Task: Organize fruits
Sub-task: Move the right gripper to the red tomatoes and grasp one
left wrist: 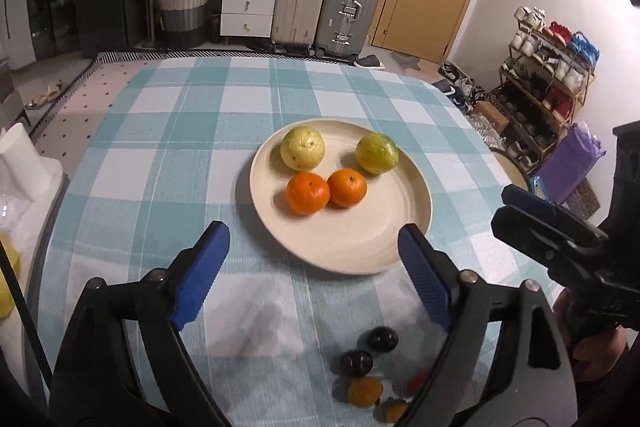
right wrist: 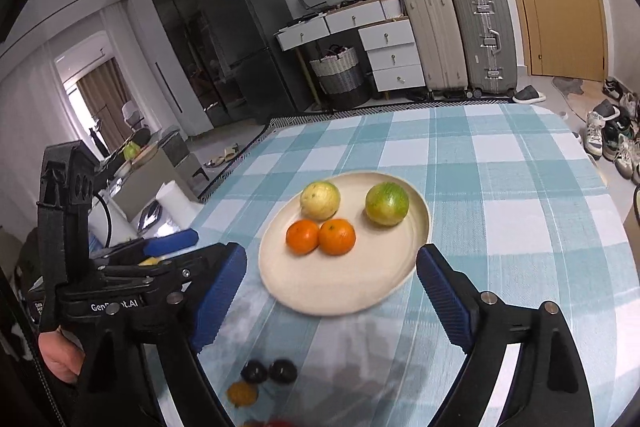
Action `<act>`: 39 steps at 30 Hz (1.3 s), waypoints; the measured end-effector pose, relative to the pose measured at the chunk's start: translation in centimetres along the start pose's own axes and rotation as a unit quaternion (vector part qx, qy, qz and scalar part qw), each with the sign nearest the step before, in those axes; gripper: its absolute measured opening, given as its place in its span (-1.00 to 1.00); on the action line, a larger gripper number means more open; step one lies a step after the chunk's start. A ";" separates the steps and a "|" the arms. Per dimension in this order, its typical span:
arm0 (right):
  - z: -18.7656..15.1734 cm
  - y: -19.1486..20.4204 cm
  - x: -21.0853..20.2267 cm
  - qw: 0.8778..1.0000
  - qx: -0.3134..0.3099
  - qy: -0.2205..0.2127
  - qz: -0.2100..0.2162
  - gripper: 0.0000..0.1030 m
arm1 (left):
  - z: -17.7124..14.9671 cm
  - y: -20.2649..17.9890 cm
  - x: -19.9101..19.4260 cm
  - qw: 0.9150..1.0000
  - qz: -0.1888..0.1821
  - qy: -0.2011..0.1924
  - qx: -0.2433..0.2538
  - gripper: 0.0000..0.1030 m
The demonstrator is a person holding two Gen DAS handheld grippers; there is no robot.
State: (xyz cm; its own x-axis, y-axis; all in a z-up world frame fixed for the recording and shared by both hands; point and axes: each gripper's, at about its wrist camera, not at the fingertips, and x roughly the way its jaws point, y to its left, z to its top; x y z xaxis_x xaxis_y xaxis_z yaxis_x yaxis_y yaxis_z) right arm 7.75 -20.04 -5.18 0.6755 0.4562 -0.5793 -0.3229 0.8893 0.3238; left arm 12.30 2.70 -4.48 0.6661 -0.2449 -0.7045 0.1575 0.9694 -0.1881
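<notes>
Blurred small fruits lie nearest, at the bench's near edge: two dark plums (left wrist: pixel 370 351) and a small orange fruit (left wrist: pixel 364 391), with a red one (left wrist: pixel 416 381) and another orange one (left wrist: pixel 394 410) partly hidden behind the left gripper's (left wrist: pixel 314 269) right finger; what kind they are is hard to make out. Both grippers hover with fingers spread wide and nothing between them; the right gripper (right wrist: pixel 330 283) is cut off at the frame edge in the left view. Farther off, a cream plate (left wrist: pixel 360 247) sits on the checked cloth (left wrist: pixel 160 155), carrying two tangerines (left wrist: pixel 326 191) touching each other and two yellow-green round fruits (left wrist: pixel 340 151) apart behind them.
</notes>
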 end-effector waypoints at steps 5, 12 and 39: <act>-2.1 0.2 -1.1 1.000 -0.006 0.008 -0.005 0.85 | -2.2 -0.5 -0.5 1.000 0.014 0.022 0.004 0.69; -4.5 -0.1 -2.8 1.000 0.009 0.020 -0.003 0.89 | -4.6 -0.7 -1.2 0.999 0.027 0.023 -0.005 0.98; -12.2 -1.6 -2.7 0.991 0.058 0.105 0.061 0.50 | -11.0 -0.9 -1.9 0.998 -0.008 0.067 -0.016 0.98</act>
State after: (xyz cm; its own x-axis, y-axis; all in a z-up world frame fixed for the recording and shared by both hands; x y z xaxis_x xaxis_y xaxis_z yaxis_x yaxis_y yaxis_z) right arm -1.64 -22.30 -13.30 0.4804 0.5669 -0.6692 -0.3067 0.8234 0.4774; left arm 2.87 2.15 -10.49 0.5595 -0.2618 -0.7864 0.1423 0.9651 -0.2200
